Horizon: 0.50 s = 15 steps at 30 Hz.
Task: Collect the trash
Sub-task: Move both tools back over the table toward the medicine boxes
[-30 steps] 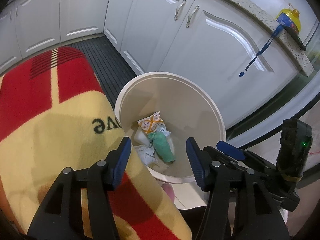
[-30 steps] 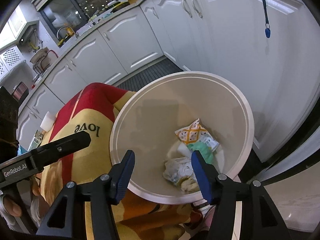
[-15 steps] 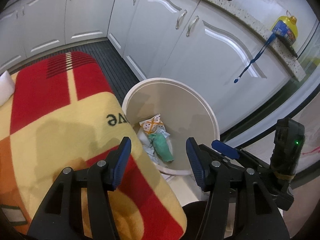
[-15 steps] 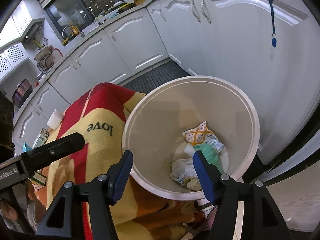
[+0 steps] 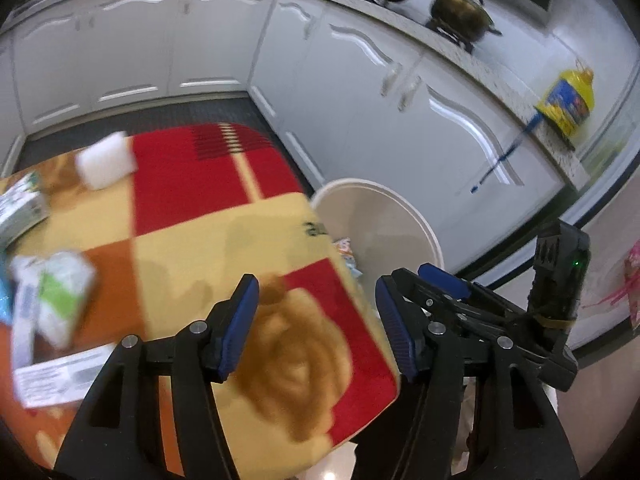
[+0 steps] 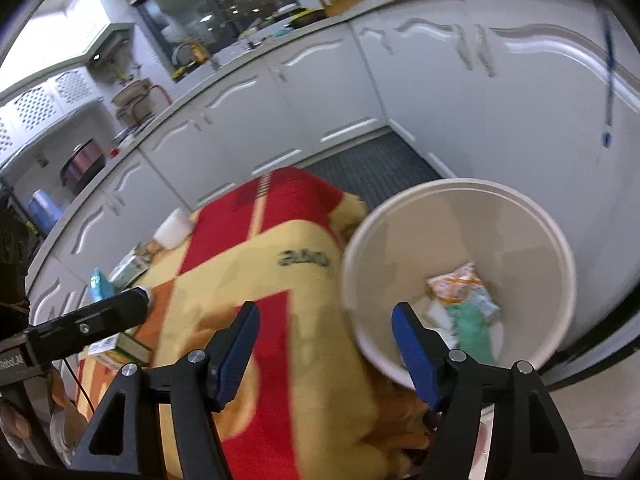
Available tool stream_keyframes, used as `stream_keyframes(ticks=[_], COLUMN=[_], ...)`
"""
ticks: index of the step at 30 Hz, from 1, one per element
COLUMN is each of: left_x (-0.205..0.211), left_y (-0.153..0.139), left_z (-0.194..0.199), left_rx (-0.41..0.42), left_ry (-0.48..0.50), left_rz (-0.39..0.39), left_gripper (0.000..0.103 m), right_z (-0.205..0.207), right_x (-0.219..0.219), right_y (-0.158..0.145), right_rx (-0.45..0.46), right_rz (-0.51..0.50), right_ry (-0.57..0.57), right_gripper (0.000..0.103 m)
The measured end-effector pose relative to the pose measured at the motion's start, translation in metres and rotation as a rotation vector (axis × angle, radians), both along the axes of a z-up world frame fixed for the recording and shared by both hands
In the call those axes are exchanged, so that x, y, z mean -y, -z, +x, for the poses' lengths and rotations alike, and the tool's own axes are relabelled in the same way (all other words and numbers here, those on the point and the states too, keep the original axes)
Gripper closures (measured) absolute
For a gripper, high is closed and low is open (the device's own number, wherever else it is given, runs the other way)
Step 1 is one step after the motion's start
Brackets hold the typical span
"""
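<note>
Here both grippers hang over a table draped in a red, yellow and orange blanket (image 5: pixel 208 240), nothing between either pair of fingers. Left gripper (image 5: pixel 316 320): jaws have just been opening, gap moderately wide, empty, over the blanket's near corner. Right gripper (image 6: pixel 324 346): jaws also just opening, moderately wide, empty, straddling the blanket edge and the near rim of the bin (image 6: pixel 460 200).

Bin is round, cream, upright on the floor just beside the table, mouth facing up, white cabinets (image 5: pixel 360 92) behind it. Inside at the bottom: an orange-and-white patterned wrapper (image 6: pixel 454 284), a green crumpled piece (image 6: pixel 472 326) with its long axis running roughly toward the camera, white scraps around them. In the left wrist view the bin (image 5: pixel 400 204) is mostly hidden behind the table corner.

Trash on the table, at its far end from the bin: white-and-green packet (image 5: pixel 60 292), blurred, long axis roughly up-down in frame; flat printed paper (image 5: pixel 56 376) lying nearer the camera, long axis left-right; a booklet-like item (image 5: pixel 20 208) at the left edge; white sponge-like block (image 5: pixel 106 160) on the far edge. Blur hides which way the packet's labels face.
</note>
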<state>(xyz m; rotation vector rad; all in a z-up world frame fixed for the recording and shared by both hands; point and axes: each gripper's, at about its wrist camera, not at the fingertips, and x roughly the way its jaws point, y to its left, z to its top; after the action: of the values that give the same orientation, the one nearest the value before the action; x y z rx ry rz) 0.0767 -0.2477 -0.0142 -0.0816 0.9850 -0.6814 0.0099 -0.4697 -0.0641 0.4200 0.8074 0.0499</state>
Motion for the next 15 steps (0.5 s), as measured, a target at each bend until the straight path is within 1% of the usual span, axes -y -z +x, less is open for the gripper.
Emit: stream_keyframes(ticks=[7,10,15], left_x=[-0.076,-0.113,-0.175], left_y=[-0.01,-0.009,0.0], left_z=[-0.002,-0.001,0.007], left_rx=[0.009,0.007,-0.004], left_ry=[-0.112,-0.163,-0.271], left_rz=[0.023,0.038,0.054], left_gripper=[0.041,0.038,0.037], right_z=[0.019,0.026,0.036], right_x=[-0.055,-0.08,-0.112], right_y=[-0.007,-0.01,-0.008], right_rx=[0.012,0.015,0.012], right_rz=[0.021,0.016,0.008], right_ry=[-0.12,-0.174,-0.24], right_gripper=[0.037,0.037,0.036])
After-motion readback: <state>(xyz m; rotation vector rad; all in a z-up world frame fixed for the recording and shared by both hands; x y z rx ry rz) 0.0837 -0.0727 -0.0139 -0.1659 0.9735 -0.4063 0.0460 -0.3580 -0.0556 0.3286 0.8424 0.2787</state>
